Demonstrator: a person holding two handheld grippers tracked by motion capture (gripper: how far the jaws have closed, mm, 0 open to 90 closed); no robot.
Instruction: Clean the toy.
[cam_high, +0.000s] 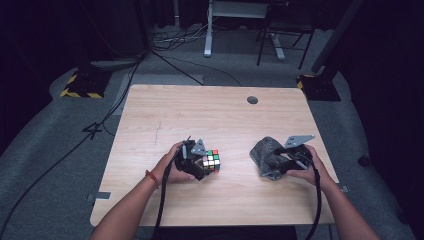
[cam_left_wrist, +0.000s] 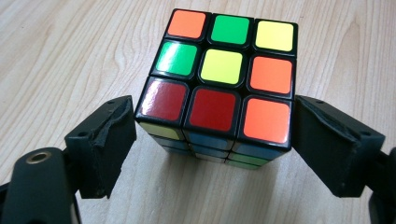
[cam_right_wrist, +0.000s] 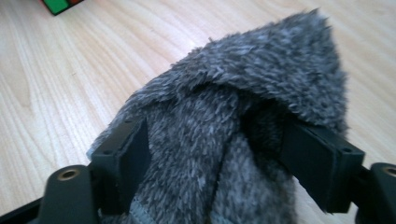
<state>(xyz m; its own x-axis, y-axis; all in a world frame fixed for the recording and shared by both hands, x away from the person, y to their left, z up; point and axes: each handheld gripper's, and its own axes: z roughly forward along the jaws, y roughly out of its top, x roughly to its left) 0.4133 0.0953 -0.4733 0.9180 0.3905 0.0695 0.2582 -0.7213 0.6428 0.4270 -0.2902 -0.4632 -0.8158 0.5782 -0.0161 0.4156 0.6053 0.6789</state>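
— Where did the two things sit?

— The scrambled, glossy plastic puzzle cube (cam_left_wrist: 219, 84) stood on the pale wooden tabletop (cam_high: 200, 110), near my edge and left of the middle. The fuzzy grey fabric bundle (cam_right_wrist: 243, 126) lay crumpled well to its right.

— And your tongs?

— My left tongs (cam_left_wrist: 212, 149) stood wide, one jaw on each side of the cube's near face, pads just clear of it, gripping nothing. My right tongs (cam_right_wrist: 215, 158) were spread too, with the plush heaped between the jaws. The pads didn't seem to pinch it.

— How would each handle?

— I judged the cube stiff and light but slick, and its layers could twist, so I'd take it flat on two opposite faces, mid-height. The fabric looked soft and floppy: I'd pinch a thick fold, since it would sag.
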